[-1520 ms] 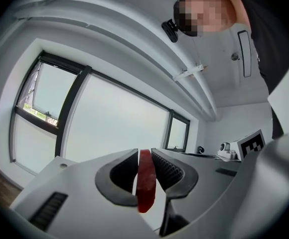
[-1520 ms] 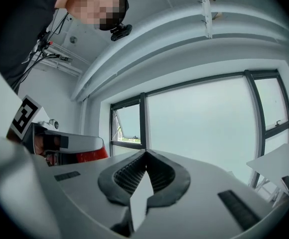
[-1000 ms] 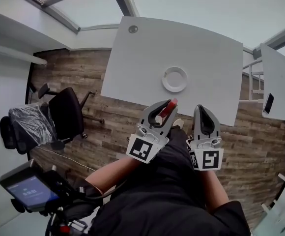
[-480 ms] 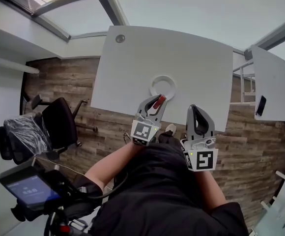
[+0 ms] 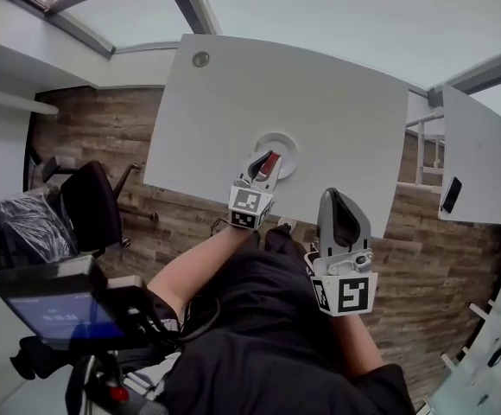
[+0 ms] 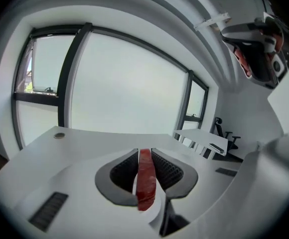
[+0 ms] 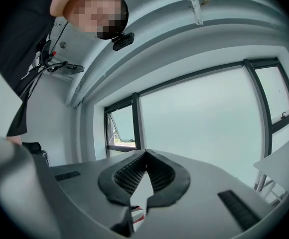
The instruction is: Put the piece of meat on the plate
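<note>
A red piece of meat (image 5: 269,164) (image 6: 145,183) stands on edge between the jaws of my left gripper (image 5: 264,164) (image 6: 144,152), which is shut on it. That gripper reaches over the near rim of the white round plate (image 5: 288,143), so the meat hangs above the plate's near side. The plate sits on the white table (image 5: 320,102) close to its front edge. My right gripper (image 5: 335,201) (image 7: 144,154) hovers off the table's near edge at the right. Its jaws are shut with nothing in them and point level at the windows.
A black office chair (image 5: 86,206) stands on the wood floor at the left. A second white table (image 5: 479,158) at the right carries a dark flat device (image 5: 448,194). The table has a round cable grommet (image 5: 200,59) at its far left.
My left gripper has carried the meat forward and down, from short of the table's near edge to over the plate. The right gripper has drifted a little.
</note>
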`<state>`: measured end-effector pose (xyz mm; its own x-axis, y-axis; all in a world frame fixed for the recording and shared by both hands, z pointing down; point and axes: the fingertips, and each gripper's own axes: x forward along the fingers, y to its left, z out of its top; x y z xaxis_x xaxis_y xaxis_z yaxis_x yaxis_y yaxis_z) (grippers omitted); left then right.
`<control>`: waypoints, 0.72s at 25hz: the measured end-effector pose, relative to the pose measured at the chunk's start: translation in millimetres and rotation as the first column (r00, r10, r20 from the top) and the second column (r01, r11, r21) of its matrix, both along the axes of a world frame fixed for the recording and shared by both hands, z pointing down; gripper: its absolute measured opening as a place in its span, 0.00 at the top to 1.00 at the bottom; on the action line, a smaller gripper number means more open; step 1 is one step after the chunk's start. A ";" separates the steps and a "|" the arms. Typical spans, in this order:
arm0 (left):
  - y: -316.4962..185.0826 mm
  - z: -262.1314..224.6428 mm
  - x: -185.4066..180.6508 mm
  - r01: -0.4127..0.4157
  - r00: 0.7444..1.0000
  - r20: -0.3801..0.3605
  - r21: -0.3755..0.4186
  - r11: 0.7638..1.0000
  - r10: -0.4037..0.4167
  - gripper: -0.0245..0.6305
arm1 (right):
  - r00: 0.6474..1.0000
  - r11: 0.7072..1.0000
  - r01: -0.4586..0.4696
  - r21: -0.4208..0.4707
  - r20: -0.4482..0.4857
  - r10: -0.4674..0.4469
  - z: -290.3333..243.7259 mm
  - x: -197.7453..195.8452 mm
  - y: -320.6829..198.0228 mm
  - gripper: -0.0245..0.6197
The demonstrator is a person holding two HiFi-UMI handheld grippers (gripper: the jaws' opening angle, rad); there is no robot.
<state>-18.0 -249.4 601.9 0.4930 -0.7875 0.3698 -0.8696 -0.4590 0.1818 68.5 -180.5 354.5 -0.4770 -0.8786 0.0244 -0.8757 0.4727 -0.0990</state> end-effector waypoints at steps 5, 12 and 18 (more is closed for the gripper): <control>-6.1 29.0 4.8 0.003 1.000 0.007 -0.063 0.998 -0.003 0.83 | 1.000 1.000 0.004 -0.005 -0.014 -0.004 -5.4 2.8 1.2 0.96; -18.5 69.5 5.6 0.002 0.996 0.088 -0.136 0.991 0.010 0.83 | 0.999 0.999 -0.019 -0.027 -0.038 0.018 7.1 6.0 -5.5 0.95; -22.4 83.3 15.8 -0.090 0.991 0.092 -0.108 0.990 0.100 0.83 | 0.998 0.999 -0.048 -0.024 -0.052 0.047 7.4 13.9 -4.0 0.96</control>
<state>-2.1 -271.8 685.2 0.5221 -0.6938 0.4960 -0.8385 -0.5240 0.1496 82.4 -184.5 361.9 -0.4322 -0.8991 0.0698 -0.9013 0.4282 -0.0650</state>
